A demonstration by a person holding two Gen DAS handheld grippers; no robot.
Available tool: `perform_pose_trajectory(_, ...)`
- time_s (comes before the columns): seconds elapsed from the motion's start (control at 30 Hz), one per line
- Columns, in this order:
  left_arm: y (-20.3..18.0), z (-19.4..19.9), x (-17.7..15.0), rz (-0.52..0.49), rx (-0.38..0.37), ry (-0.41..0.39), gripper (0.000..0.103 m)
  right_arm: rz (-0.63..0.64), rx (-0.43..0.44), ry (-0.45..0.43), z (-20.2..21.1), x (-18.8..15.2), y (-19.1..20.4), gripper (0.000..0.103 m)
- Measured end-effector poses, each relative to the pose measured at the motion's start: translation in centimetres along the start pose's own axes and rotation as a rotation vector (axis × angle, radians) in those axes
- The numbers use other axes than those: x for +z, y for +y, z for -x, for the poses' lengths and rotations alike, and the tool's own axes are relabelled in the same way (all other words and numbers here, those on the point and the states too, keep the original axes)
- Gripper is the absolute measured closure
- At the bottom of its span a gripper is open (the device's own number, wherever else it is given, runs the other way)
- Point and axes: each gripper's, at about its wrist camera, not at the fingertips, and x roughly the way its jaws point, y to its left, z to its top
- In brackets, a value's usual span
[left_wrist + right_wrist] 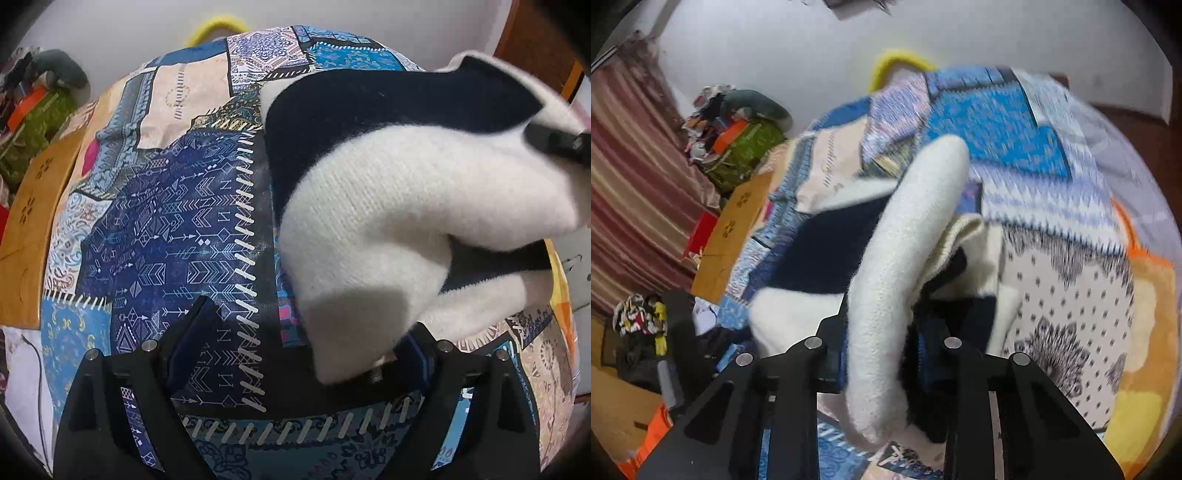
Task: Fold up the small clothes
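A small white and navy knit garment [388, 199] lies partly lifted over a blue patchwork bedspread [177, 236]. My left gripper [299, 354] is open; a white fold of the garment hangs over its right finger [417, 354], and its left finger [192, 332] is bare. My right gripper [879, 350] is shut on a white fold of the garment [897, 280] and holds it up off the bedspread [1015, 133]. The right gripper also shows at the right edge of the left wrist view [557, 144], pinching the cloth.
A wooden board [37, 206] borders the bed on the left. A pile of clothes and boxes [738, 136] sits at the far left beside a striped curtain [631, 192]. A yellow loop [897, 62] sticks up behind the bed. Clutter lies on the floor [642, 325].
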Motion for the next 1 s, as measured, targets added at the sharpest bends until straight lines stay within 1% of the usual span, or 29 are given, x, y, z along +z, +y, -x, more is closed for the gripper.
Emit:
perform_pose_trajectory(0.17, 0.3, 0.3, -0.3, 0.017, 0.001, 0.001, 0.012, 0.080, 0.024, -0.090, 3.6, 1.4, 3.0, 0.080)
perform_pose_trajectory(0.23, 0.4, 0.4, -0.4, 0.019, 0.005, -0.001, 0.012, 0.106, 0.030, -0.112, 4.5, 1.7, 4.1, 0.080)
perform_pose_trajectory(0.33, 0.5, 0.7, -0.6, 0.021, 0.011, -0.001, 0.012, 0.122, 0.030, -0.119, 4.8, 1.1, 4.5, 0.080)
perform_pose_trajectory(0.43, 0.6, 0.8, -0.8, 0.019, 0.021, -0.001, 0.012, 0.102, 0.018, -0.103, 4.3, 0.1, 3.5, 0.080)
perform_pose_trajectory(0.53, 1.0, 1.0, -0.9, 0.022, 0.027, -0.001, 0.012, 0.045, 0.002, -0.059, 3.1, -1.2, 1.2, 0.081)
perform_pose_trajectory(0.63, 1.4, 1.2, -1.0, 0.028, 0.029, -0.004, 0.012, 0.010, -0.024, -0.024, 2.5, -2.4, -0.5, 0.081)
perform_pose_trajectory(0.77, 2.1, 1.6, -1.2, 0.034, 0.036, -0.009, 0.012, -0.038, -0.035, 0.023, 1.1, -4.1, -2.8, 0.080)
perform_pose_trajectory(0.9, 2.4, 1.9, -1.4, 0.033, 0.044, -0.004, 0.012, -0.065, -0.033, 0.052, 0.1, -5.3, -3.8, 0.079)
perform_pose_trajectory(1.0, 2.4, 2.2, -1.5, 0.016, 0.060, -0.003, 0.012, -0.056, -0.041, 0.046, 0.0, -5.9, -3.9, 0.077)
